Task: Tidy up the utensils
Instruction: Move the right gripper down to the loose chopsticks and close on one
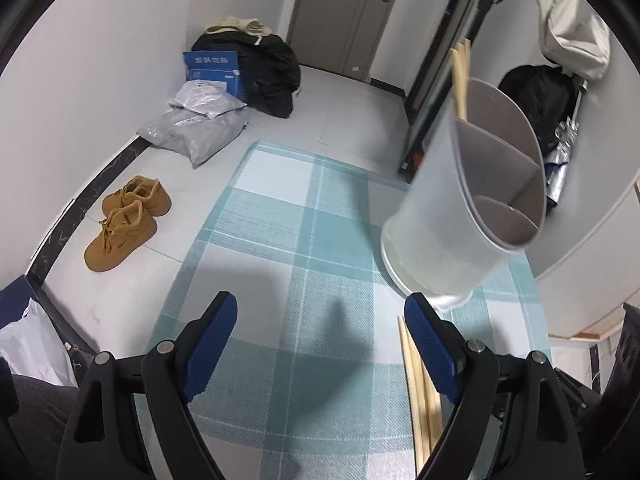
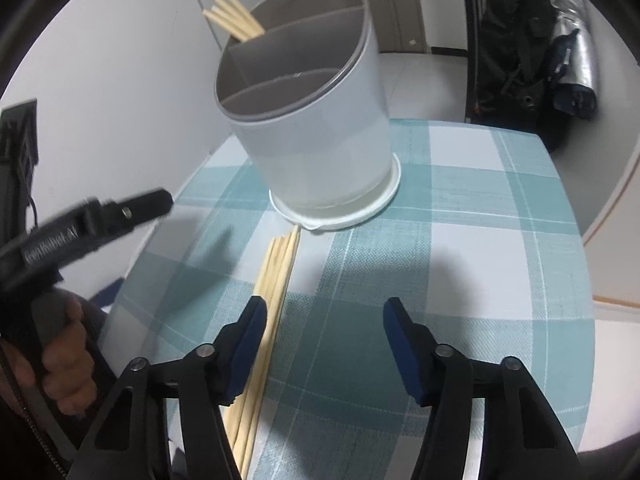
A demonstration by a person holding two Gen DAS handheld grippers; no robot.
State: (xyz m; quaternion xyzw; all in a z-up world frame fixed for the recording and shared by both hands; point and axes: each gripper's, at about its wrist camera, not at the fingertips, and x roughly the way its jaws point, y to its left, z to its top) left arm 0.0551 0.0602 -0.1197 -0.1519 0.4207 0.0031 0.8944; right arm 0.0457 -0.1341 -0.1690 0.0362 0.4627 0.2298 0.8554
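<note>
One divided utensil holder (image 2: 316, 120) stands on the checked worktop (image 2: 460, 200) with about four chopsticks (image 2: 236, 20) in its rear compartment, a loose chopstick bundle (image 2: 276, 272) lying before it, both the left gripper (image 1: 320, 324) and right gripper (image 2: 324, 320) having fingers apart and empty, while only the left view shows two tan shoes (image 1: 124, 222).

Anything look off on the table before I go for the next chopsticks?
Nothing spilled or damaged. The utensil holder stands upright on its white base, some chopsticks already in its back compartment. The loose chopsticks lie bundled on the checked tablecloth.
</note>
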